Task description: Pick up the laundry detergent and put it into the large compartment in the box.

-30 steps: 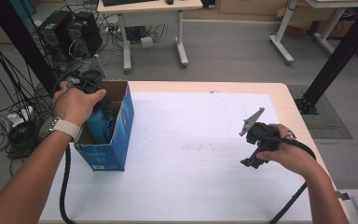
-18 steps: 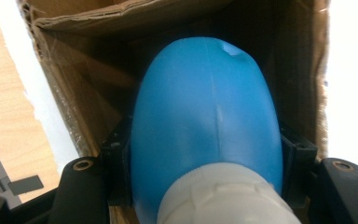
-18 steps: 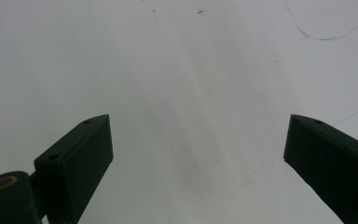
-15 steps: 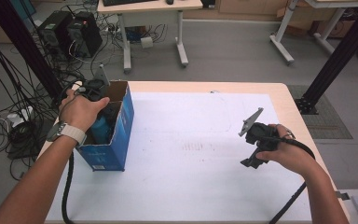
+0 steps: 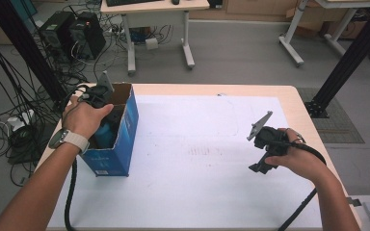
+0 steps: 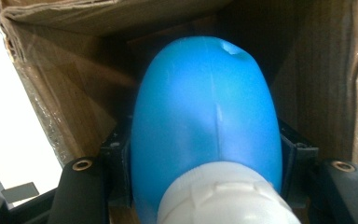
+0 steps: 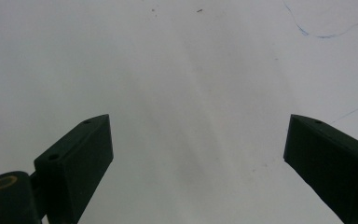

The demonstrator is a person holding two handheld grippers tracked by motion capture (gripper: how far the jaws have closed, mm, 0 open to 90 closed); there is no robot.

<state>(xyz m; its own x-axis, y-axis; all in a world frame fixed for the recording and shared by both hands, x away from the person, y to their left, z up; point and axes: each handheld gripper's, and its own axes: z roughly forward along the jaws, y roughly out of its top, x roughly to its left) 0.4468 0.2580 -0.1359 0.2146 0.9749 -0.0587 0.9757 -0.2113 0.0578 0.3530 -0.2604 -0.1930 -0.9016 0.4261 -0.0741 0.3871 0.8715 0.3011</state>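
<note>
While the fingers of our left gripper stay clenched on the blue bottle, one to each side just above its white cap, we have sunk that hand a little deeper into the blue cardboard box than it stood a second ago, at the far left of the desk. The bottle now hangs inside the brown walls, cap toward us and rounded base toward the bottom of the box; whether it touches the floor of the box we cannot tell. We judge the placing nearly done, with only the release left. Our right gripper has kept still over the white desk at the right, well apart, its fingers spread wide with nothing between them.
</note>
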